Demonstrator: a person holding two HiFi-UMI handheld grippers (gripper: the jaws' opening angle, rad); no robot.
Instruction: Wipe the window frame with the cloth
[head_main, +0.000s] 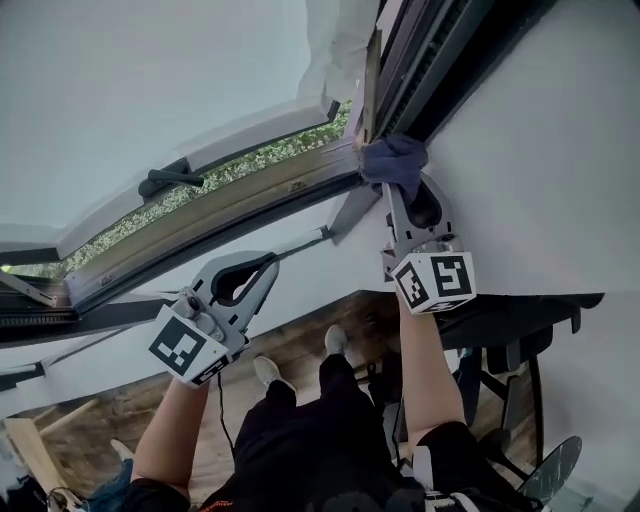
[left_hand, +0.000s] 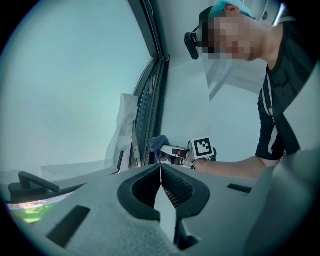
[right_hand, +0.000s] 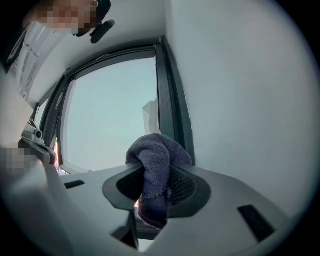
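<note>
Two hand-held grippers are recorded, each carried on a bare forearm raised toward a window.

1. Left hand-held gripper (head_main: 271, 263): its jaws are closed together, tip against tip, with nothing between them. It is held below the lower rail of the window, apart from it. A marker cube (head_main: 186, 346) is seated at its near end.

2. Right hand-held gripper (head_main: 401, 183): its jaws are clamped on a dark blue-grey cloth (head_main: 393, 158). In the right gripper view the cloth (right_hand: 158, 156) is seen bunched between the ribbed pads, with a rounded fold bulging above them and a tail hanging below. A second marker cube (head_main: 436, 281) is seated at the near end.

3. Cloth, position: it is pressed into the corner of the window frame (head_main: 250, 205), where the lower rail meets the dark upright beside the white wall (head_main: 540, 150).

4. Window frame: a brown lower rail and a dark upright are noted. A dark handle (head_main: 168, 181) is fitted at the left, well apart from the cloth.

5. Beyond the frame: a strip of green foliage (head_main: 235, 172) is visible beneath the pale pane (head_main: 150, 80).

6. Far below: a wooden floor (head_main: 300, 345) is noted.
</note>
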